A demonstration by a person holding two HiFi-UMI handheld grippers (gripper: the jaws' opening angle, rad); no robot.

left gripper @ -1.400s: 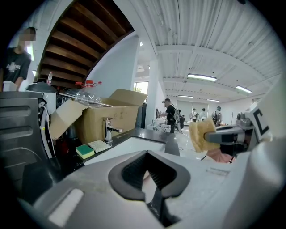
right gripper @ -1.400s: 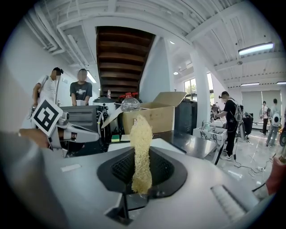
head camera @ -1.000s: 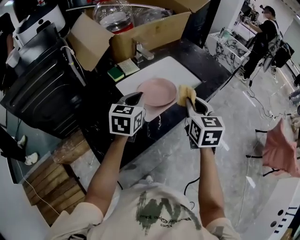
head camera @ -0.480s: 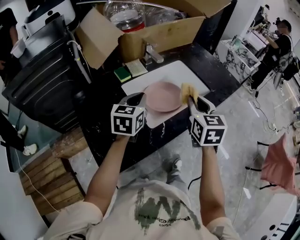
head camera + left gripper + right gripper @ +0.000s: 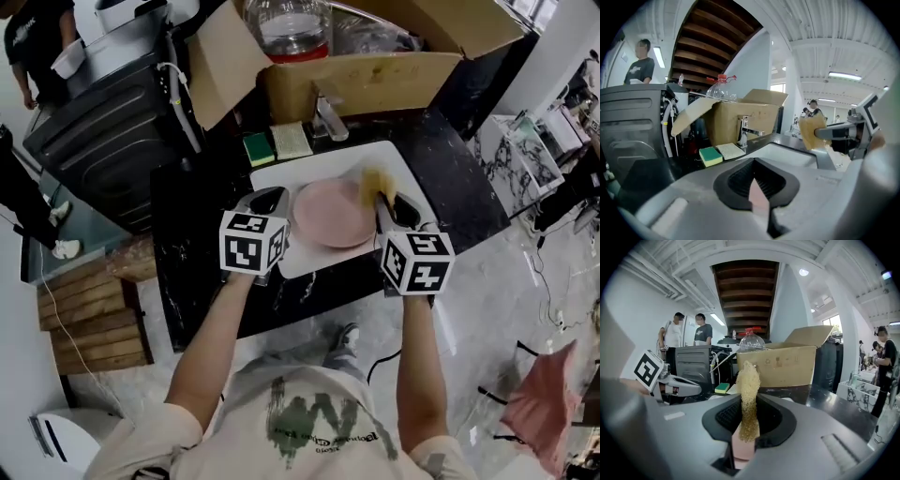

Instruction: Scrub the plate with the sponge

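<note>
My left gripper [image 5: 279, 200] clamps the plate [image 5: 330, 216] by its rim above the sink [image 5: 281, 171]; my right gripper [image 5: 382, 200] pinches the sponge [image 5: 372, 182], also above the sink, at the plate's edge.

An open cardboard box [image 5: 375, 82] is sitting on the black counter [image 5: 461, 187] behind the faucet [image 5: 328, 117]. Strip lights [image 5: 844, 75] are glowing overhead, and two people [image 5: 673, 334] are standing near the dark wooden stairs [image 5: 745, 287].

L forearm [image 5: 214, 342] & R forearm [image 5: 412, 361] were stretched fwd, bare, approx. parallel. L gripper [image 5: 284, 201] had jaws closed on plate [image 5: 333, 216] rim. R gripper [image 5: 382, 199] pinched sponge [image 5: 372, 181]. Both marker cubes faced up.
</note>
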